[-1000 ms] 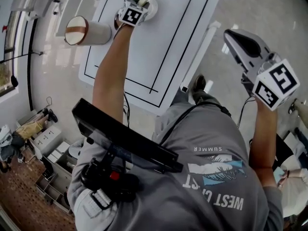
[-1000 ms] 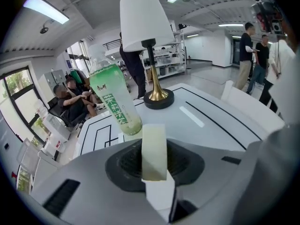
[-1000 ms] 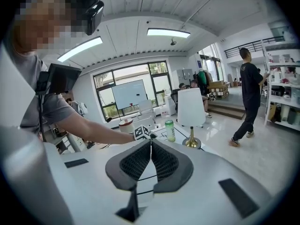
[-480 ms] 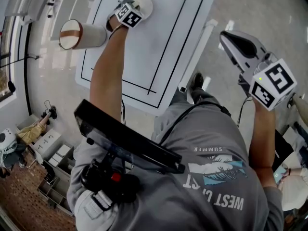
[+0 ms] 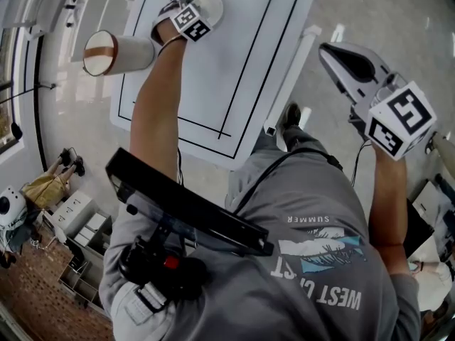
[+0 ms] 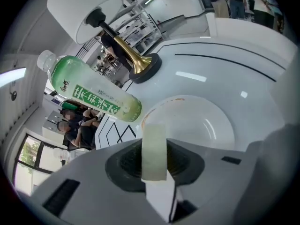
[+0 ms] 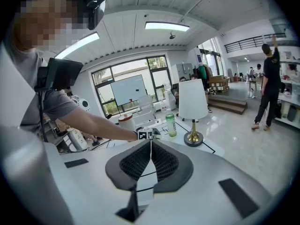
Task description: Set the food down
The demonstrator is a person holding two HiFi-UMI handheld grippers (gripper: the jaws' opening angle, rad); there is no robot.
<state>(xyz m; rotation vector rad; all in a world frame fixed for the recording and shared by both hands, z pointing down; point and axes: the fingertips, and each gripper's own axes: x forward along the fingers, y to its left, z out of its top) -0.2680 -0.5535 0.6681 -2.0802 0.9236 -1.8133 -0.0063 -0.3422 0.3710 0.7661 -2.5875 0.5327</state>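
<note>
- The left hand-held gripper [image 6: 154, 167] has its jaws part-way closed on a pale green, flat strip of food [image 6: 154, 137]. The strip stands upright between the dark pads, so it is gripped by its two flat faces.
- The food hangs just above the near rim of a round white dish [image 6: 201, 121] on the white counter with black guide lines [image 5: 242, 84]. I judge it is lined up there for the drop. It is not yet set down.
- A green plastic bottle [image 6: 96, 95] and a brass-stemmed lamp with a white shade [image 6: 129, 57] stand beyond the dish, apart from it, which leaves the dish clear to reach.
- The right hand-held gripper [image 7: 150, 149] has its jaws pressed together on nothing. It is held off the counter's edge, probably to stay out of the way.
</note>
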